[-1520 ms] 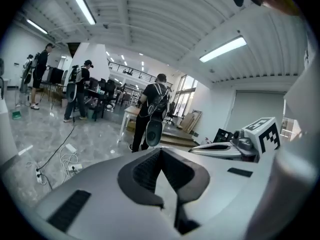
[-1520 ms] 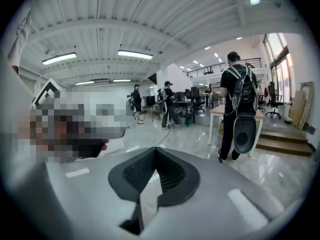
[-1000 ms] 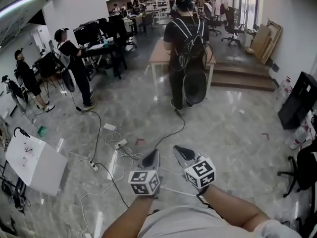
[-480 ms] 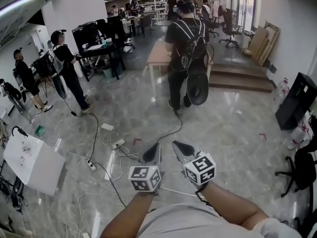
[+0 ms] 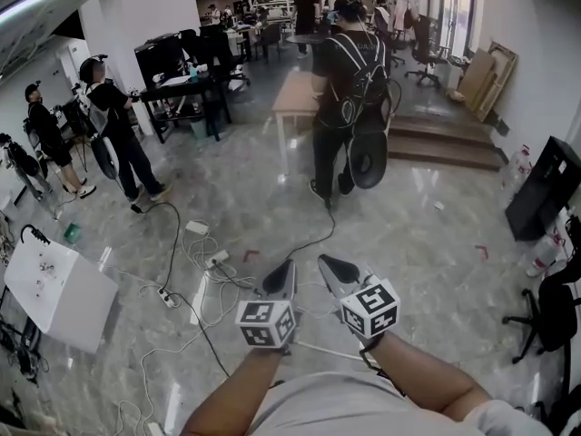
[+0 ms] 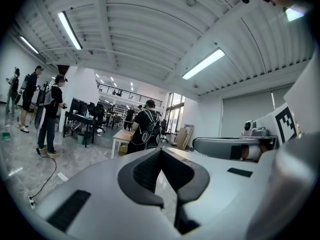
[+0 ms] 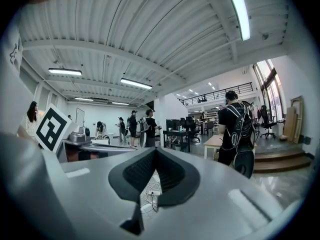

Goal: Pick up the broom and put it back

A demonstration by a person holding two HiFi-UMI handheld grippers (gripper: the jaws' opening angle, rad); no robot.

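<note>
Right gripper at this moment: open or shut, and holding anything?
Shut and empty. The right gripper's fingers meet at their tips in its own view, with nothing clamped between them.

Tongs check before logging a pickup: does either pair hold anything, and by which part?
Nothing is held: left tongs and right tongs are both shut, empty.

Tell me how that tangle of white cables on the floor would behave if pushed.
The white cables lie in loose loops, so they would probably flop and bunch, not move as one. The power strip among them looks rigid and would likely drag its leads along. The glossy floor suggests easy sliding.
</note>
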